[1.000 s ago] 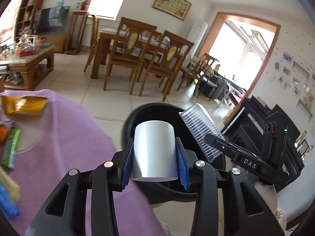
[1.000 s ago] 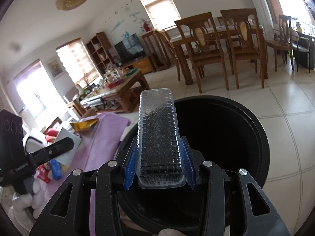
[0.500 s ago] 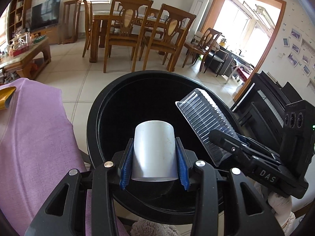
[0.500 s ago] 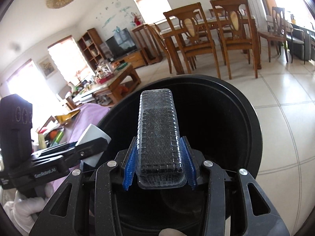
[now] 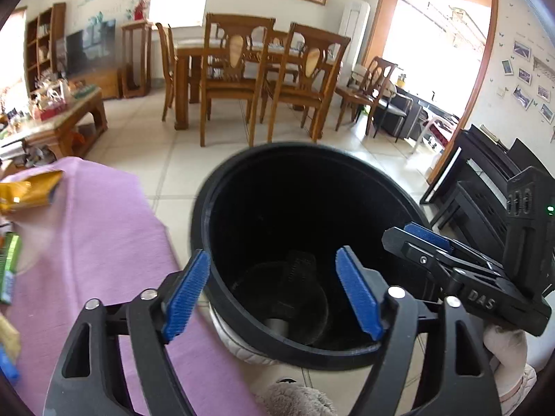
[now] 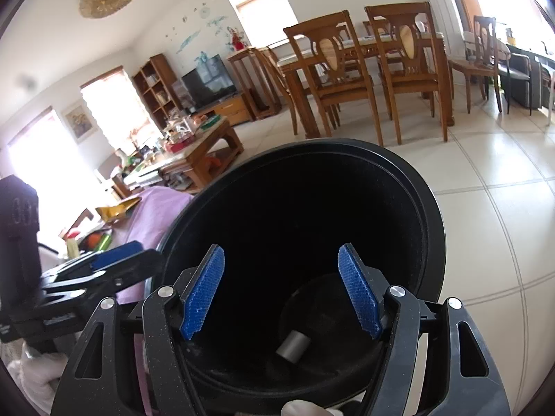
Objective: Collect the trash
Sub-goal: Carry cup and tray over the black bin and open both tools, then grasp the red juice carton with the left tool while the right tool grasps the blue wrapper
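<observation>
Both grippers hang over the black bin (image 5: 308, 242), and both have just been opening their jaws with nothing left between them. The left gripper (image 5: 272, 296) stands released above the near rim, and the right gripper (image 6: 281, 291) does the same beside it, its blue pads wide apart over the dark mouth. Down at the bottom of the bin lies the grey cup (image 6: 293, 345), on its side, and next to it the clear plastic tray (image 5: 300, 267), dim against the black wall. So this pair of pieces counts as collected. More trash is left to the left of the bin, on the table under the purple cloth (image 5: 97, 242): a yellow wrapper (image 5: 27, 192) at the cloth's far edge, a green packet (image 5: 8, 263) nearer, and a blue piece (image 5: 7, 369) closest of all, half cut off by the edge of view. I judge the job partly done; the likely next step is to swing both grippers back from the bin to the cloth for those wrappers. How much more lies beyond the cloth's left edge I cannot tell.
</observation>
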The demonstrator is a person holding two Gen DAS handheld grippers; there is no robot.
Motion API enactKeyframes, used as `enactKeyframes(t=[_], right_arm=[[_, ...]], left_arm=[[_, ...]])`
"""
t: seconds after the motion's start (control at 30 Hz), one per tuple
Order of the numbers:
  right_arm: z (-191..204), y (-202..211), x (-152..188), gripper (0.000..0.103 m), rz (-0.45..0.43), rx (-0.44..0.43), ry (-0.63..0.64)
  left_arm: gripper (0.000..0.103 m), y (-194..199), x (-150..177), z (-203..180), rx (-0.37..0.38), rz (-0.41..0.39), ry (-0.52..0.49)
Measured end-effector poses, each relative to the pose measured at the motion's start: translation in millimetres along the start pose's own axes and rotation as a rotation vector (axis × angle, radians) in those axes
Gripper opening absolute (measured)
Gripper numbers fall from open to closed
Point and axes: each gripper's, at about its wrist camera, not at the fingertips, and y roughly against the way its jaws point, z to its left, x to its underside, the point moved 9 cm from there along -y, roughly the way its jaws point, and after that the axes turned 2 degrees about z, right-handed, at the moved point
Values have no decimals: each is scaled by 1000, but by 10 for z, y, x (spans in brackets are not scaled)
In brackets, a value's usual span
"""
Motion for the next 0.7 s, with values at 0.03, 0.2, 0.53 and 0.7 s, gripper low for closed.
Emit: enactKeyframes(t=[0.03,0.2,0.53,0.7], right_arm=[[30,18,-4,68,-4,0,4],[299,48,-2,69,-13,-13,43],[1522,-100,105,69,40,-143,200],[2381,-230,290,69,80,-251,315]], left_arm=[[80,71,-5,27,-7,-13,0],[89,503,19,300,-54,-97,27],[89,1390,178,1599,-198,-192,243],[89,1752,394,2482,-291,-179,406]])
